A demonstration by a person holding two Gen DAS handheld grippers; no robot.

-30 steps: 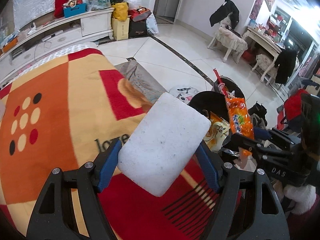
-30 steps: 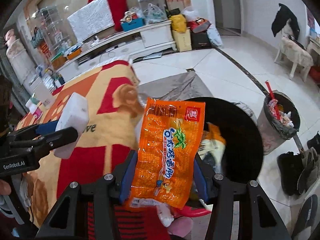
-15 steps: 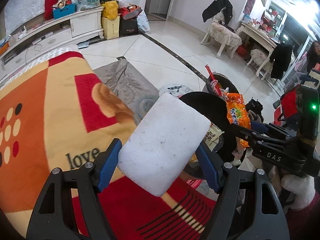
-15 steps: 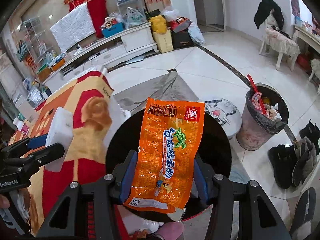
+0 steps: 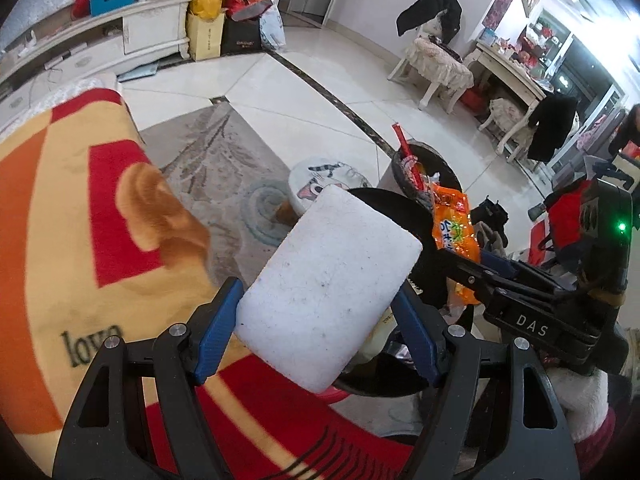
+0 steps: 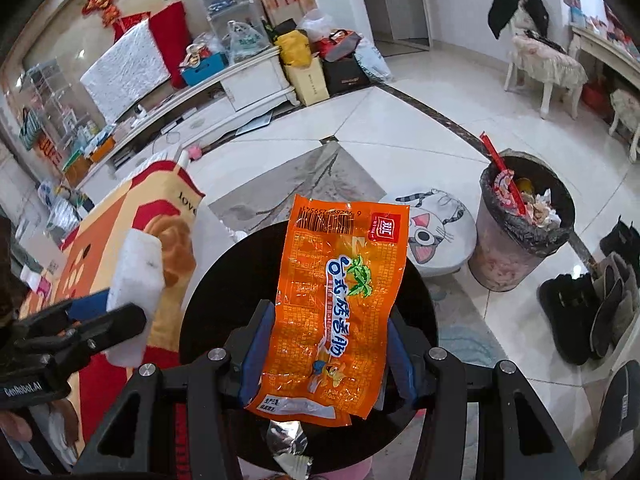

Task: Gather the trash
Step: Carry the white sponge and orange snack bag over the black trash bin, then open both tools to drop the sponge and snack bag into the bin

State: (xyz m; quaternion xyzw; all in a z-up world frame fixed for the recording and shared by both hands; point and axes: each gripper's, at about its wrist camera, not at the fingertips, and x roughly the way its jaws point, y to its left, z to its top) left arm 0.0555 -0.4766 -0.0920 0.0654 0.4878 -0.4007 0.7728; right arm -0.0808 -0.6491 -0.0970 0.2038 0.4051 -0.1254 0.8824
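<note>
- The left hand-held gripper (image 5: pixel 320 316), with blue pads on black fingers, clamps a white rectangular foam block (image 5: pixel 328 296) by its two sides, tilted to the right.
- The right hand-held gripper (image 6: pixel 324 354) grips an orange plastic snack wrapper (image 6: pixel 340 304), held upright between its pads.
- Both pieces of trash hang above a round black counter (image 6: pixel 216 300).
- A grey waste bin lined with a black bag (image 6: pixel 520 236), filled with rubbish, stands on the pale tiled floor (image 6: pixel 384 132) to the right, near a round cat-print stool (image 6: pixel 440 232).
- An orange, yellow and red blanket (image 5: pixel 68 208) lies on the left.
</note>
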